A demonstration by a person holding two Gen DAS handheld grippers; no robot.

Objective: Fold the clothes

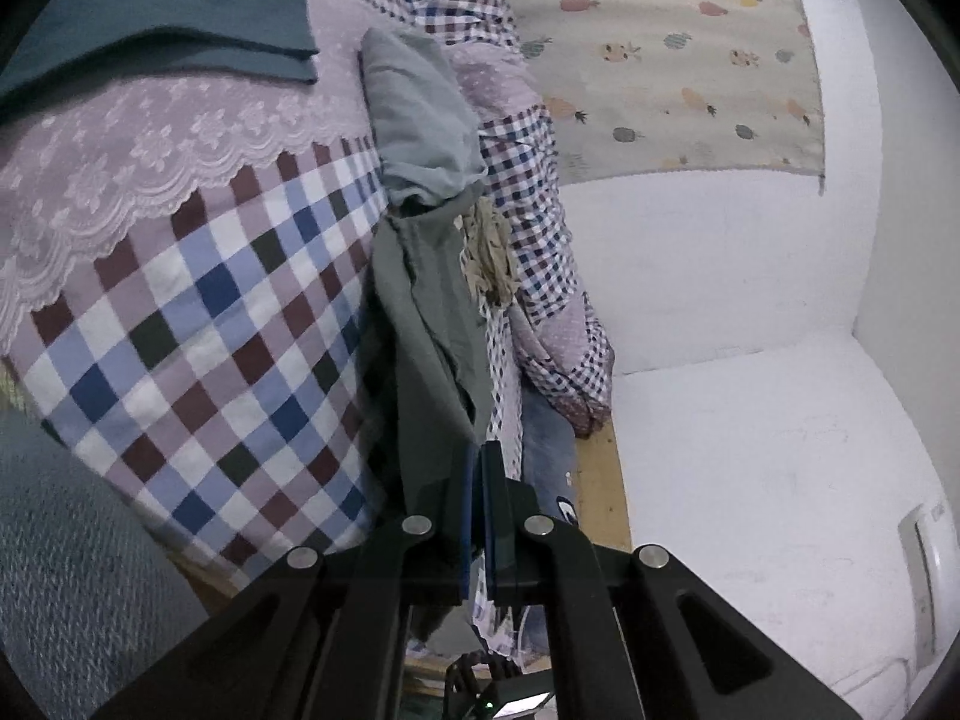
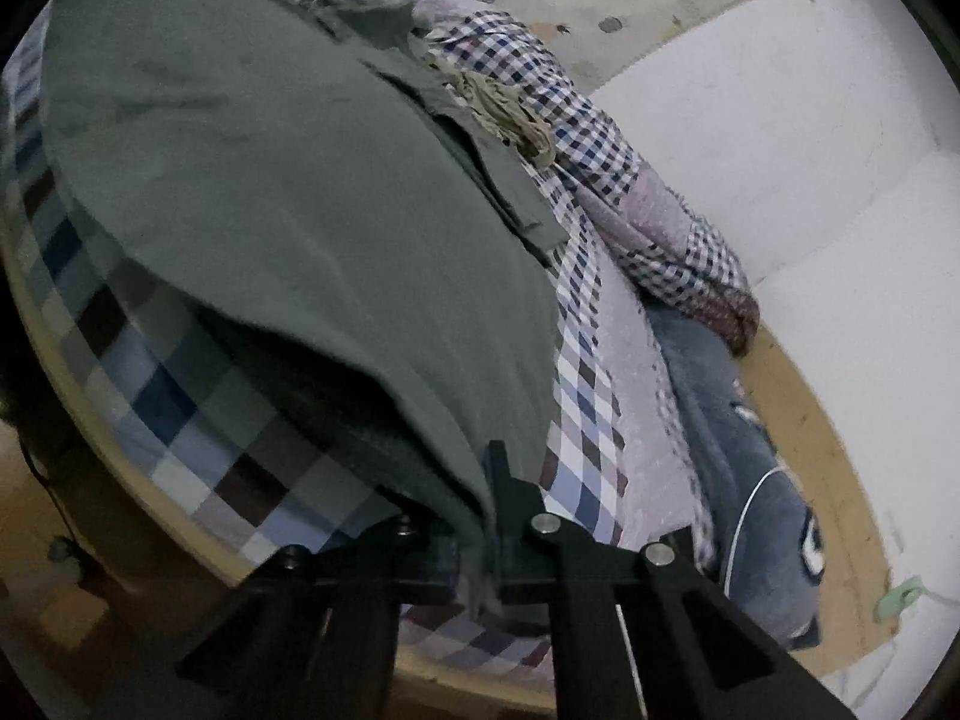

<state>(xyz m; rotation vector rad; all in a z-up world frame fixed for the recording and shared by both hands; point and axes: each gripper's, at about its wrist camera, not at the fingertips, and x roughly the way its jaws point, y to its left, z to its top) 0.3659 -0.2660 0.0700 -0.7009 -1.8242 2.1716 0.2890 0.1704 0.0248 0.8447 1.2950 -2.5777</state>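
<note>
Both our claws, left claw (image 1: 478, 480) and right claw (image 2: 489, 498), pinch the grey-green garment (image 2: 288, 204) over the bed (image 1: 198, 324); thin edge bites could slip, collapsing our fold.

Black gripper (image 1: 478, 480) linkages, silver rivets, seemingly blue pads.

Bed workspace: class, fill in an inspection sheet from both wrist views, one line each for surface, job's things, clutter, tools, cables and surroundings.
Surface: checked bedspread with a lace-edged cloth over it.
Job's things: grey-green garment, lifted off the bed.
Clutter: folded teal cloth, crumpled checked quilt, dark blue pillow.
Tools: left tool and right tool each shut on the garment's edge.
Cables: one dark cord by the floor.
Surroundings: white wall, fruit-print hanging.
</note>
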